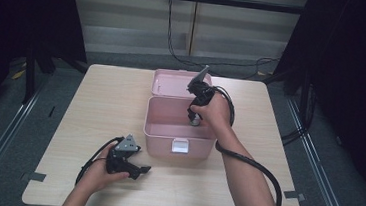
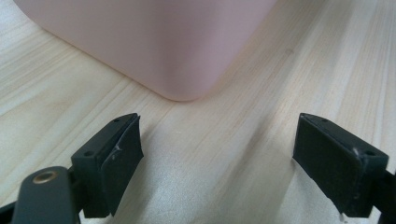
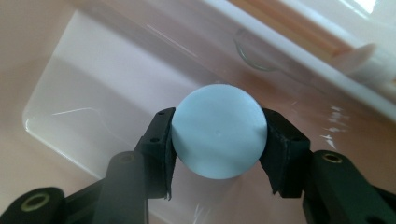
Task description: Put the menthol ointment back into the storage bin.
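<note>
1. Left gripper (image 1: 141,169), jaws spread wide and empty, rests on the table (image 1: 106,101) just beside the box's front corner.
2. One pink box (image 1: 161,131), lid up.
3. Right gripper (image 1: 195,120) inside the box clamps one pale blue ball (image 3: 218,137).

1. We find no readable text, label, brand, number or sign in any view.
2. The pink box (image 1: 181,128) carries a small white latch plate (image 1: 180,145) on its front wall; its face reads blank at this resolution.
3. The jaws in both gripper views bear no markings we can read.
</note>
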